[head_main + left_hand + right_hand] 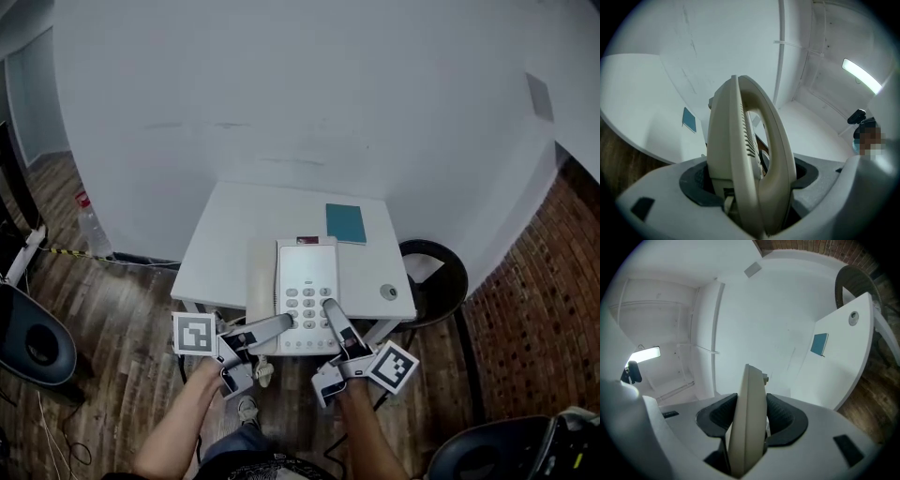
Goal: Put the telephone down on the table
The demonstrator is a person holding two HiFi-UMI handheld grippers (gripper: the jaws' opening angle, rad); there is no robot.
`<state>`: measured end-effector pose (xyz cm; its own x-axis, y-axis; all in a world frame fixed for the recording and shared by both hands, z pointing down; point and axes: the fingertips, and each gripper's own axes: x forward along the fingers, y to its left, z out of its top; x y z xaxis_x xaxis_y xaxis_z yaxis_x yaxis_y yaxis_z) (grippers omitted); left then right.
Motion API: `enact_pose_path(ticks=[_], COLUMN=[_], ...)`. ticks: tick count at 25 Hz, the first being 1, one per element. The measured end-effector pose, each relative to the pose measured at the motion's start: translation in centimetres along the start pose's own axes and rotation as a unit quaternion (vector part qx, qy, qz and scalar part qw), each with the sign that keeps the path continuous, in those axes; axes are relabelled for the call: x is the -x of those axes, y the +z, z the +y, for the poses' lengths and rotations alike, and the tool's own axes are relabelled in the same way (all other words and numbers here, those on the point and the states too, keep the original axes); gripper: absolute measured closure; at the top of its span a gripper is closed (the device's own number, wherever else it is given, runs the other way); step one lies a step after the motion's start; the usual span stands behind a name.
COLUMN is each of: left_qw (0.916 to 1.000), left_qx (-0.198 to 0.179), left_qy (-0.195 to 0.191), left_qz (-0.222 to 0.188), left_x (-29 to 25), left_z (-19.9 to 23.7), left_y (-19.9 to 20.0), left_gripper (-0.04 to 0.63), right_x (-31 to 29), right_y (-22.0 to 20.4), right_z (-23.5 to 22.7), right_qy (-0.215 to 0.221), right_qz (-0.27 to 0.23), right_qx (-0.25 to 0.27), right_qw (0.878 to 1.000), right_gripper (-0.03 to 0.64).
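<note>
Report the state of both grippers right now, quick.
Left gripper: closed on the telephone, gripping its handset side.
Right gripper: closed on the telephone's near edge.

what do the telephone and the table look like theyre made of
Telephone: probably moulded plastic, cream, satin finish; smooth rounded shell with soft highlights and moulded slots.
Table: white, smooth, matte top, perhaps laminate or painted board; nothing shows its core.
</note>
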<state>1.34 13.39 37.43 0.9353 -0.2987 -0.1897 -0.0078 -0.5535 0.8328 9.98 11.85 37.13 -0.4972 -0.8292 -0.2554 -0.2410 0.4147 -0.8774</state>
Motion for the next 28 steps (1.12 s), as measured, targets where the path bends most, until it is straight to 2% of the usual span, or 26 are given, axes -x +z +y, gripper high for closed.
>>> enact_pose_path(ticks=[12, 21, 28], left_qw=[0.9991, 0.9975, 0.9962], left_qx=[0.037, 0.059, 0.069], left_qy=[-0.008, -0.025, -0.013], left_qz=[0.019, 0.031, 0.051], left_x=[-0.7, -1.2, -1.1], left_z=[7.2, 10.9, 13.7], left_y=[10.2, 15.2, 17.3], left_gripper=[0.199, 0.199, 0.199], right_x=[-11.1, -16.6, -19.1], right_y=[1.6, 2.4, 2.3], right_z=[-4.5, -6.8, -9.1], right_qy=[-0.041, -0.061, -0.075], right_qz=[-0.003, -0.015, -0.024], right_qx=[0.008, 0.012, 0.008], right_qw=[0.999, 0.998, 0.997], right_gripper=[0.437, 0.436, 0.436])
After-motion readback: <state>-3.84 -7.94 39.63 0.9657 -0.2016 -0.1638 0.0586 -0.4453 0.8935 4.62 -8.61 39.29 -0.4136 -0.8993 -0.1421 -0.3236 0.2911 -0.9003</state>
